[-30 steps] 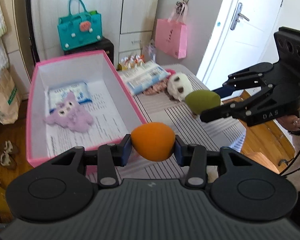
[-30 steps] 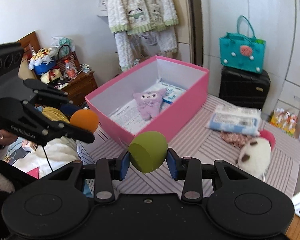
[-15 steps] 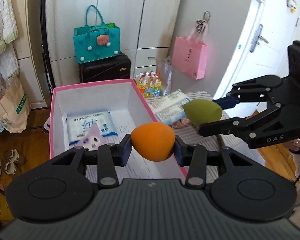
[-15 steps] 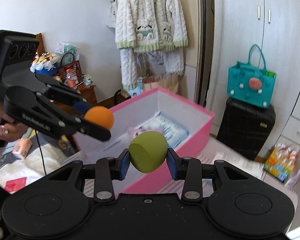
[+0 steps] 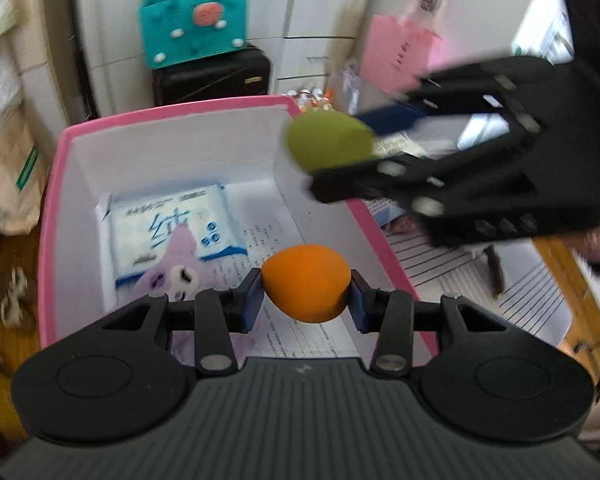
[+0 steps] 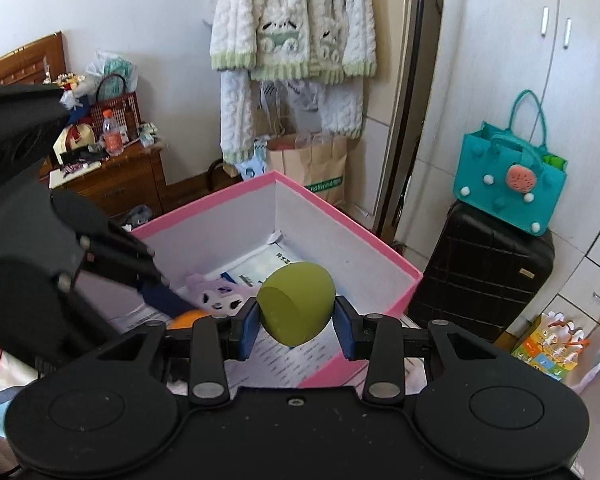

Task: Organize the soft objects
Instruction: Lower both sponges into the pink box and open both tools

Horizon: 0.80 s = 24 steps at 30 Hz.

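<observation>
My left gripper [image 5: 306,294] is shut on an orange egg-shaped sponge [image 5: 305,280] and hangs over the near end of the pink box [image 5: 48,216]. My right gripper [image 6: 296,322] is shut on an olive-green sponge [image 6: 296,306], held over the box's right wall [image 6: 380,236]; in the left wrist view that green sponge [image 5: 328,142] sits above the box's far right corner. Inside the box lie a purple plush toy [image 5: 176,264] and a blue-and-white packet [image 5: 172,220]. In the right wrist view only a sliver of the orange sponge [image 6: 186,317] shows below the left gripper's fingers [image 6: 160,296].
A striped tablecloth [image 5: 460,264] lies right of the box. Behind it stand a black suitcase [image 6: 484,272] with a teal bag [image 6: 508,176] on top, a pink bag [image 5: 400,56] and a paper bag [image 6: 312,168]. A wooden cabinet [image 6: 112,184] is at left.
Both grippers have carried their sponges sideways from above the table to over the pink box, and the box now fills more of each view.
</observation>
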Motion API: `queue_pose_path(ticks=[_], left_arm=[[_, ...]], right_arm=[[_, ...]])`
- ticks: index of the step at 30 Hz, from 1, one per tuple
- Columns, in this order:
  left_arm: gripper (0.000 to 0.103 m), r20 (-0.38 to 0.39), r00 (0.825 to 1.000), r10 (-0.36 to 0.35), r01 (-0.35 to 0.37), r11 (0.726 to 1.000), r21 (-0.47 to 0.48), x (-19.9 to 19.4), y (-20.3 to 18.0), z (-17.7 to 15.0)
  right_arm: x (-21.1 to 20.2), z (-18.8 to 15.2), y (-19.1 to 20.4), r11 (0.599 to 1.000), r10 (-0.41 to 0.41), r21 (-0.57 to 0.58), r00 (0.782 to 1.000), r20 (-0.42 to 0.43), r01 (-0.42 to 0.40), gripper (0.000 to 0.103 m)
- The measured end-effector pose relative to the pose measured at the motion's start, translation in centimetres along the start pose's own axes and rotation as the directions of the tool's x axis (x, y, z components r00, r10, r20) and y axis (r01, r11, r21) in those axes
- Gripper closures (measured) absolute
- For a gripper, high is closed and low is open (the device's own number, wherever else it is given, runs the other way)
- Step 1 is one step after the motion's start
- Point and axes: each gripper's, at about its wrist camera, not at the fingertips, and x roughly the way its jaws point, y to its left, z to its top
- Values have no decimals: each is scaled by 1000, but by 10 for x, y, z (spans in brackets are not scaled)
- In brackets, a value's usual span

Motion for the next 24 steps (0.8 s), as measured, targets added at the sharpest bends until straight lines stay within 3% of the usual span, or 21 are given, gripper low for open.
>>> queue_pose_path(ticks=[9, 20, 24], left_arm=[[60, -113, 993, -14, 11, 999, -31, 44, 13, 12], [58, -147, 987, -64, 45, 991, -129, 66, 31, 12], [51, -148, 988, -42, 22, 991, -132, 64, 30, 14]], right_arm=[[48, 16, -14, 1000, 11, -8, 994, -107, -12, 59], [70, 19, -16, 1000, -12, -16, 982, -190, 9, 59], [76, 20, -18, 1000, -26, -13, 979, -203, 24, 57]])
